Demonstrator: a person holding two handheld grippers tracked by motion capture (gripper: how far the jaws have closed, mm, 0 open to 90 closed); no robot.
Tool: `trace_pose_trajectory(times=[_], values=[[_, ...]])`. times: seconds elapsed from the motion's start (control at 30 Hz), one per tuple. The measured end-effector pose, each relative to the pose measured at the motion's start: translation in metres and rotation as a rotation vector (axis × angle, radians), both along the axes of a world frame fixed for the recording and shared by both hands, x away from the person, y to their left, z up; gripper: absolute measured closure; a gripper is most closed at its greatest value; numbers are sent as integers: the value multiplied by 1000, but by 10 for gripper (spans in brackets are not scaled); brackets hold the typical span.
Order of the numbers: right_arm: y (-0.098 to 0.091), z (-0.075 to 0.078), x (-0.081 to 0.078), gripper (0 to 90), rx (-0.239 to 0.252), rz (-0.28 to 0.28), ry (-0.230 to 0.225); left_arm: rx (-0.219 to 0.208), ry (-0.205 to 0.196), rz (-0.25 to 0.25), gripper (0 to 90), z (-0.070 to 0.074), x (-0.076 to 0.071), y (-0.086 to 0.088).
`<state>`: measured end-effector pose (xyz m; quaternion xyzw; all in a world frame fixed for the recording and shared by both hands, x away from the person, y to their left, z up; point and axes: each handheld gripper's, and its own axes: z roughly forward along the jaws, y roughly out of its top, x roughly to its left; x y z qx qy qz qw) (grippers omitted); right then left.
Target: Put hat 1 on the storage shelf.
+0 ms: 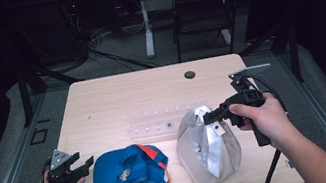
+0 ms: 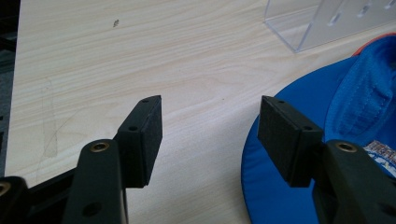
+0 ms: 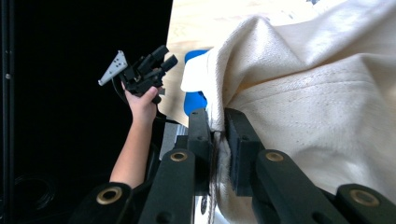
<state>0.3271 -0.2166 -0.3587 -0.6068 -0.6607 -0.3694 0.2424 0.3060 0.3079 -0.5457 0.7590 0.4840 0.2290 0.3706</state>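
Pinching the rim of a cream-white canvas bucket hat (image 3: 317, 93), the right gripper (image 3: 218, 140) has both black jaws closed on a fold of fabric; in the high view that hat (image 1: 208, 152) sits at the table's front right. Left gripper (image 2: 210, 135) jaws spread wide, holding nothing, one jaw over the brim of a blue baseball cap with orange trim (image 2: 336, 116). Cap (image 1: 130, 173) lies front centre on the light wooden table (image 1: 117, 99), near a clear plastic rack (image 1: 156, 123).
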Motion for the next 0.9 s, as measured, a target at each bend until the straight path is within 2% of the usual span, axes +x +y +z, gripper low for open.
trace_pose_trajectory(times=[0.23, 0.27, 0.37, 0.4, 0.47, 0.57, 0.63, 0.73, 0.83, 0.9], values=[[-10, 13, 0, 815, -6, -35, -41, -12, -17, 2, 401, 1, -1, -2], [-13, 15, 0, 815, 2, -53, -43, -10, -14, -1, 399, 2, -1, -4], [-14, 17, 2, 815, 17, -62, -47, -14, -23, -4, 395, 3, -2, -6], [-15, 17, 4, 815, 33, -68, -51, -12, -19, -9, 392, 4, -3, -8], [-14, 18, 6, 815, 51, -73, -52, -19, -37, -12, 389, 5, -3, -10], [-11, 20, 11, 815, 87, -81, -55, -22, -34, -25, 385, 7, -4, -11], [-9, 23, 14, 815, 109, -79, -62, -30, -48, -21, 386, 8, -5, -13], [-5, 29, 18, 815, 124, -89, -78, -47, -67, -17, 388, 9, -5, -14], [-4, 33, 21, 815, 130, -88, -86, -50, -59, -21, 388, 12, -6, -15], [-3, 37, 24, 815, 135, -91, -90, -63, -70, -28, 392, 13, -6, -15]])
